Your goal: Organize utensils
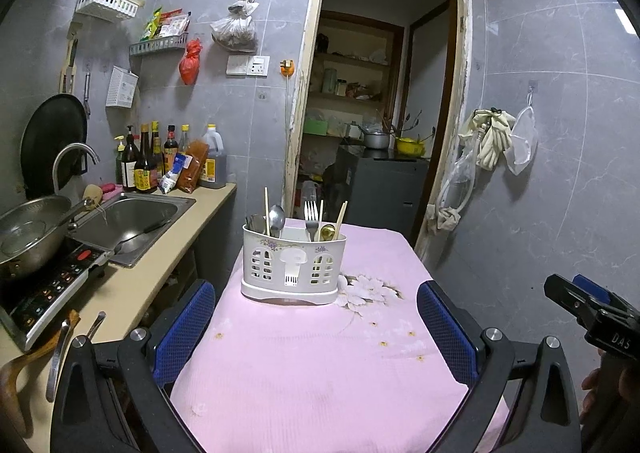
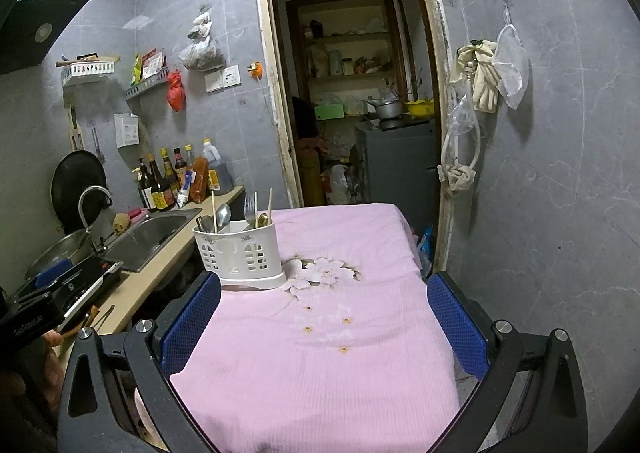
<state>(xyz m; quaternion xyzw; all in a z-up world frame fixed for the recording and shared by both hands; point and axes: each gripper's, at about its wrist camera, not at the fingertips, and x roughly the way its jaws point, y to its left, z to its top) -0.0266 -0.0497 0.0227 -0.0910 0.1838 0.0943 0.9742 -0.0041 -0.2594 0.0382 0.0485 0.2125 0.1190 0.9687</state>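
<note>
A pink-clothed surface (image 1: 320,365) fills the space in front of you, its cloth printed with pale flowers and small orange blossoms, set beside a kitchen counter (image 1: 132,285) with a steel sink (image 1: 132,221) to your left. Behind it an open doorway (image 1: 384,93) leads to a room with shelves.

Your left tongs (image 1: 316,325) hang over the near part of the cloth with the blue pads spread wide apart, gripping nothing. Your right tongs (image 2: 324,327) are likewise wide apart and empty, low over the cloth on the flower side.

The utensil holder (image 1: 294,263) stands upright on the far half of the surface, towards the counter side, just beside the flower print (image 1: 370,289). It is a white plastic caddy with arched cut-out windows, a faint floral motif along the rim and a drip tray under it. From its left compartment rise a silver spoon (image 1: 276,219) and a single pale chopstick (image 1: 266,211); from the right compartment rise a silver fork (image 1: 311,215), a gold-coloured spoon (image 1: 329,231) and more chopsticks (image 1: 341,219). The middle compartment looks bare of utensils, though its depth is hidden from you.
</note>
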